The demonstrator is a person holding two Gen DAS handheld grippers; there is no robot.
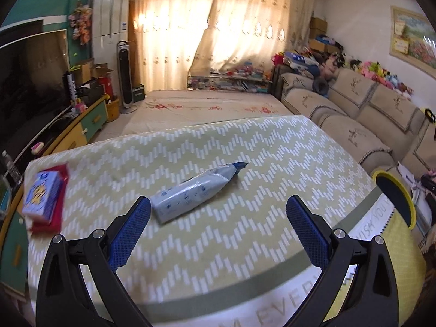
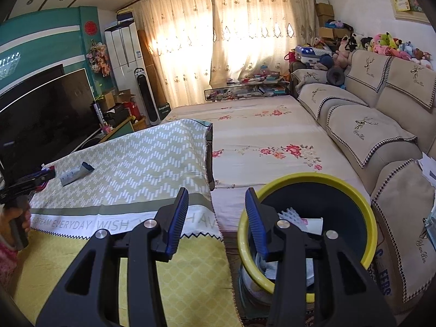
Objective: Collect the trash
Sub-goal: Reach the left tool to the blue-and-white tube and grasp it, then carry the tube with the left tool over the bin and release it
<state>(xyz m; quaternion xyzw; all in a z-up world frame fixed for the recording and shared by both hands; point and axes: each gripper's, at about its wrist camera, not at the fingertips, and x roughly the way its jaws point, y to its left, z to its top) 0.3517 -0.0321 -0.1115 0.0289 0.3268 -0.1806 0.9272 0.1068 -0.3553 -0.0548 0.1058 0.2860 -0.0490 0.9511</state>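
Left tool (image 1: pixel 218 204) over zigzag tablecloth (image 1: pixel 272 150), curtains (image 1: pixel 218 21)

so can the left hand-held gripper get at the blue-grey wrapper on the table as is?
Probably yes: the left hand-held gripper is open, the wrapper lies just beyond its left finger, nothing between them.

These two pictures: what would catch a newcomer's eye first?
A crumpled pale blue wrapper lies alone on the zigzag tablecloth, just beyond the open left tool. In the right view, a yellow-rimmed bin with paper scraps inside stands on the floor beside the table, under the empty right tool.
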